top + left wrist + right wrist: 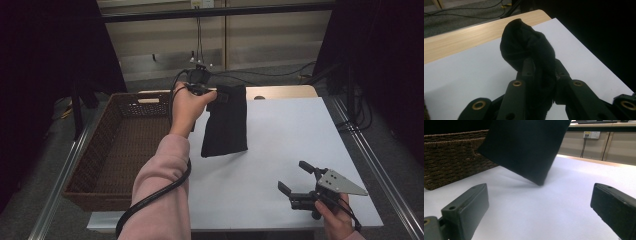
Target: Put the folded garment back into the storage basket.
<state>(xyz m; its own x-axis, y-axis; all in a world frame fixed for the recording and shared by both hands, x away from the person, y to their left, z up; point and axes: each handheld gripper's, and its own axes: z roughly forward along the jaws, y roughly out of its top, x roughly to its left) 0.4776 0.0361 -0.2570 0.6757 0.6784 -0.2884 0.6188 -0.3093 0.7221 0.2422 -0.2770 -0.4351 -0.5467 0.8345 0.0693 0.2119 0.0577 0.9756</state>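
A folded black cloth [226,122] is being held clear of the white table [280,145] by the left gripper [215,95], whose jaws are clenched on its top edge, just beside the wicker basket [117,145]. The right gripper [295,180] is being rested near the table's front edge, jaws spread wide and grasping nothing.

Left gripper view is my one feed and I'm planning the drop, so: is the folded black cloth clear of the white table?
Observer: The folded black cloth hangs from the left gripper; whether its low corner clears the white table I cannot tell.
Operator: Anything to drop it into?
Observer: A brown wicker basket sits beside the left edge of the table.
Operator: Right gripper?
Observer: The right gripper is open at the near right corner, holding nothing.
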